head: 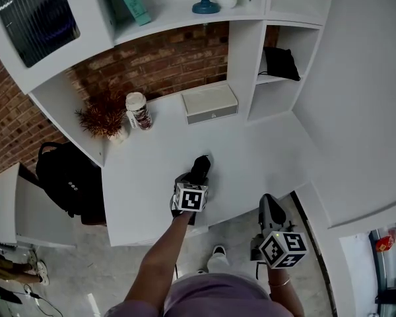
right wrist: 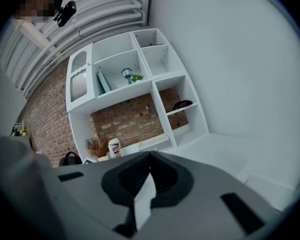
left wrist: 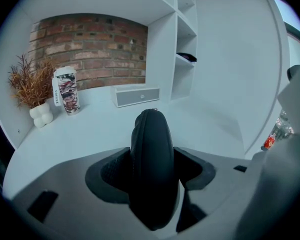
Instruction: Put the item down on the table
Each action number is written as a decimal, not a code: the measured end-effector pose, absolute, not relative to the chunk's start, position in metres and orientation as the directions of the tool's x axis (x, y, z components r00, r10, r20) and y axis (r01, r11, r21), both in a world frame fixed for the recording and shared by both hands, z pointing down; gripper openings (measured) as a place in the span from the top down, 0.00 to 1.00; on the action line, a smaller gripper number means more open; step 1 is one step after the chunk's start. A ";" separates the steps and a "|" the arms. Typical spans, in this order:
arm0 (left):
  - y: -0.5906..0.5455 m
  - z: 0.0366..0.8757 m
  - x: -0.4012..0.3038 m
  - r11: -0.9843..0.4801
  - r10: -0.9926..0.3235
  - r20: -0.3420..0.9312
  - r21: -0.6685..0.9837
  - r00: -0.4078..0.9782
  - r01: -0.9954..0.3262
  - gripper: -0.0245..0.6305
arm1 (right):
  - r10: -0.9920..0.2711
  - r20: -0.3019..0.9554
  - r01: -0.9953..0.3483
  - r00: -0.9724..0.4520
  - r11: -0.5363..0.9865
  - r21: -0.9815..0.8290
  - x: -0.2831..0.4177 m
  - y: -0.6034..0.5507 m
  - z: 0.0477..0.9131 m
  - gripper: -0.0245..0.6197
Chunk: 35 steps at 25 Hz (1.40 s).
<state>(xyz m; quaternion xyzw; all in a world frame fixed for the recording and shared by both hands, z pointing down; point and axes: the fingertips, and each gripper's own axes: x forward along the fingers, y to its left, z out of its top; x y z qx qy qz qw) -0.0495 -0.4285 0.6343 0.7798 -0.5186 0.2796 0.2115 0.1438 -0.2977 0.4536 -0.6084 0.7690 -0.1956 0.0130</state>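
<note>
A black oval zippered case (left wrist: 151,169) stands on edge between the jaws of my left gripper (left wrist: 152,159), which is shut on it. In the head view the case (head: 200,168) pokes out ahead of the left gripper (head: 197,177), over the front part of the white table (head: 251,157). Whether the case touches the tabletop I cannot tell. My right gripper (head: 269,210) hangs off the table's front right edge. Seen in its own view, the right gripper (right wrist: 150,158) has its jaw tips together with nothing between them.
At the back of the table stand a patterned coffee cup (head: 138,109), a dried plant in a white vase (head: 105,119) and a flat white box (head: 210,103). A black bag (head: 280,63) lies on a shelf at the right. A black backpack (head: 69,177) sits left of the table.
</note>
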 end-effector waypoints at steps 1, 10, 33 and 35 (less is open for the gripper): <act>-0.429 0.635 -0.049 -0.374 -0.687 0.659 0.043 0.308 -0.926 0.56 | -0.941 0.218 -0.930 -0.259 0.182 -0.318 0.144 -0.298 0.454 0.96; -0.434 0.645 -0.048 -0.398 -0.644 0.692 0.060 0.326 -0.915 0.51 | -0.939 0.219 -0.928 -0.266 0.187 -0.323 0.141 -0.299 0.455 0.96; -0.428 0.574 -0.065 -0.356 -0.764 0.547 0.085 0.343 -0.930 0.43 | -0.932 0.208 -0.919 -0.296 0.219 -0.329 0.129 -0.300 0.451 0.96; -0.425 0.562 -0.067 -0.358 -0.779 0.519 0.093 0.352 -0.929 0.45 | -0.931 0.204 -0.917 -0.302 0.225 -0.328 0.127 -0.300 0.450 0.96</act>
